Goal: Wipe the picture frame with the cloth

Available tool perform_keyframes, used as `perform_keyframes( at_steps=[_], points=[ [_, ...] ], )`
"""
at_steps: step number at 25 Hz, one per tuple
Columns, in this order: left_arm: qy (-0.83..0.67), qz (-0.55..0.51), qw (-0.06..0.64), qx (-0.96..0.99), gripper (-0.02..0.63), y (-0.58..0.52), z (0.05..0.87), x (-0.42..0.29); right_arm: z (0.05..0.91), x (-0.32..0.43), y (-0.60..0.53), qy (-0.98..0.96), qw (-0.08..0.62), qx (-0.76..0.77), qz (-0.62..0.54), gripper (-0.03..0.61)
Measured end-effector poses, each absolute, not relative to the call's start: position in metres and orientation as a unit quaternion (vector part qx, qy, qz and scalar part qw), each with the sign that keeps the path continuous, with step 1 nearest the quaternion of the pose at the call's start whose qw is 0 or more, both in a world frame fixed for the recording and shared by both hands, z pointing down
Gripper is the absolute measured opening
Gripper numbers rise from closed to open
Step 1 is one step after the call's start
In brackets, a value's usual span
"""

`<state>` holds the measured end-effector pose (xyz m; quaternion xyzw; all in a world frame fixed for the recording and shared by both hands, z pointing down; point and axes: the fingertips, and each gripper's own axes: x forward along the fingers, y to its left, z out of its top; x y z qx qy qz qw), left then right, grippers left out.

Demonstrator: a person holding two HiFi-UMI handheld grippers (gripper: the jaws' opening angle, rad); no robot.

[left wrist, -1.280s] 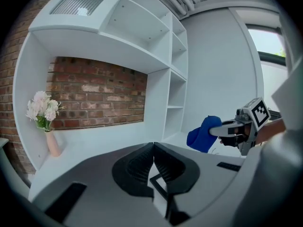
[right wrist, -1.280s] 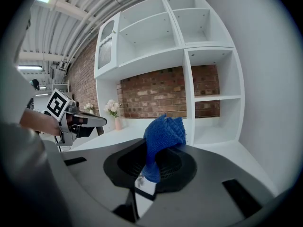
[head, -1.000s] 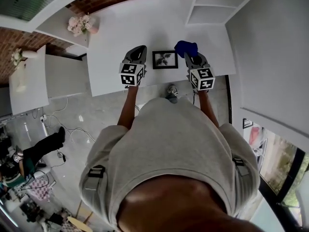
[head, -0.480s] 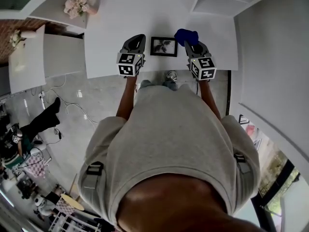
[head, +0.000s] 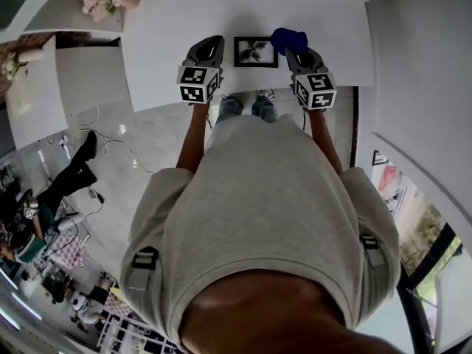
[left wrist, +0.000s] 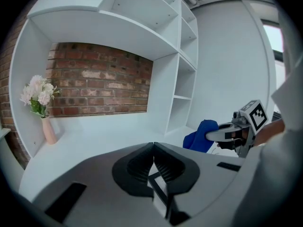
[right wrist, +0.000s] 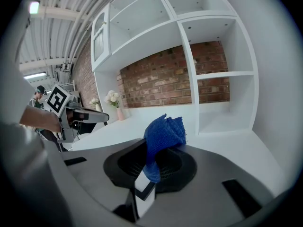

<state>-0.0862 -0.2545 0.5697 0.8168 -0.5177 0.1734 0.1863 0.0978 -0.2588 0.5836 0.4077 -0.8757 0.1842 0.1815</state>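
Observation:
A small black picture frame (head: 256, 51) lies flat on the white table (head: 162, 21), between my two grippers. My left gripper (head: 209, 45) hovers just left of the frame, its jaws pressed together with nothing between them. My right gripper (head: 289, 44) sits just right of the frame, shut on a blue cloth (head: 286, 37). In the right gripper view the cloth (right wrist: 163, 135) stands bunched up out of the jaws. The left gripper view shows the cloth (left wrist: 201, 136) and the right gripper (left wrist: 211, 136) off to the right, but not the frame.
A pink vase of pale flowers (head: 105, 0) stands at the table's far left. White shelving (right wrist: 213, 56) over a brick wall (left wrist: 94, 86) backs the table. A grey floor with cables (head: 110, 142) lies below the table edge.
The head view has shifted, so the table, frame and grippers sit higher in the picture. Both grippers keep their places beside the frame, and the cloth stays in the right one.

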Motion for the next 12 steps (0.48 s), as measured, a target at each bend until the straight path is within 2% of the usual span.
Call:
perform_keyframes(
  at_steps=[12],
  points=[
    [-0.488,0.172,0.209,0.83,0.015,-0.256,0.59,-0.135,0.605,-0.002,-0.266,-0.879,0.205,0.385,0.193,0.057]
  ],
)
